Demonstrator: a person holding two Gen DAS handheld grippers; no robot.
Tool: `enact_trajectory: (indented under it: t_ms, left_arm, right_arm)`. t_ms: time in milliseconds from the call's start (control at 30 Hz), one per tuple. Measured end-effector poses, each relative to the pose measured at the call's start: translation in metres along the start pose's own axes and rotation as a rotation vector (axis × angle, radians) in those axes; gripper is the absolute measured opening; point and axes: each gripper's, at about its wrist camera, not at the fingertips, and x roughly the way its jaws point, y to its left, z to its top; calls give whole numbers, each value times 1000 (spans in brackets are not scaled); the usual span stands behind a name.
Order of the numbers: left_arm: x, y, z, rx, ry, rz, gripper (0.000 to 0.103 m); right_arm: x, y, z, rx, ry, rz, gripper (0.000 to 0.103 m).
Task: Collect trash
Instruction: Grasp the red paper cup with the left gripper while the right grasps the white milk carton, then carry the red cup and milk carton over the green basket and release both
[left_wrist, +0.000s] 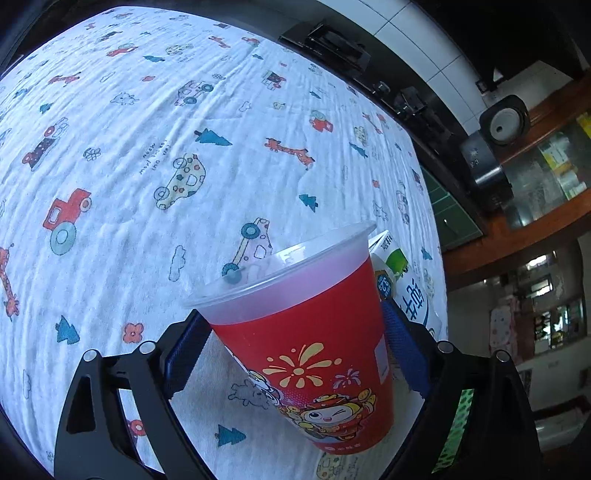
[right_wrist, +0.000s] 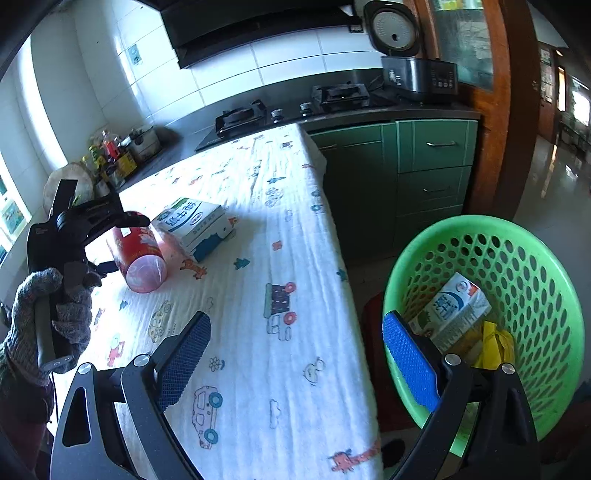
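My left gripper (left_wrist: 295, 343) is shut on a red plastic cup (left_wrist: 314, 332) with a clear rim, holding it tilted just above the patterned tablecloth (left_wrist: 147, 147). In the right wrist view the cup (right_wrist: 138, 254) hangs in that gripper (right_wrist: 110, 229), next to a milk carton (right_wrist: 195, 221) lying on the cloth; the carton also shows behind the cup in the left wrist view (left_wrist: 406, 288). My right gripper (right_wrist: 295, 354) is open and empty over the table's right edge. A green basket (right_wrist: 535, 280) beside the table holds another milk carton (right_wrist: 454, 306) and a yellow wrapper (right_wrist: 495, 347).
A black counter with a gas hob (right_wrist: 291, 107) and a rice cooker (right_wrist: 410, 55) runs behind the table. Green cabinets (right_wrist: 424, 166) stand to the right. Bottles and a pot (right_wrist: 122, 151) crowd the far left counter. A gloved hand (right_wrist: 48, 317) holds the left gripper.
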Motion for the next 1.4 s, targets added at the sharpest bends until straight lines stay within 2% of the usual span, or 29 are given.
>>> enact_trajectory:
  t_ms: [433, 667, 1000, 1200, 1400]
  left_arm:
    - [-43, 6, 10, 179, 67, -16, 77]
    - [-51, 27, 19, 204, 153, -31, 76]
    - [-49, 35, 26, 251, 198, -67, 76]
    - [-48, 35, 30, 286, 200, -68, 76]
    - [-46, 38, 32, 300, 201, -71, 76]
  right_arm:
    - [38, 52, 38, -206, 53, 57, 92]
    - [71, 92, 72, -369, 84, 100, 92]
    - [136, 147, 101, -588, 149, 147, 92]
    - [177, 159, 109, -645, 204, 155, 92]
    - [198, 163, 112, -642, 247, 184, 92]
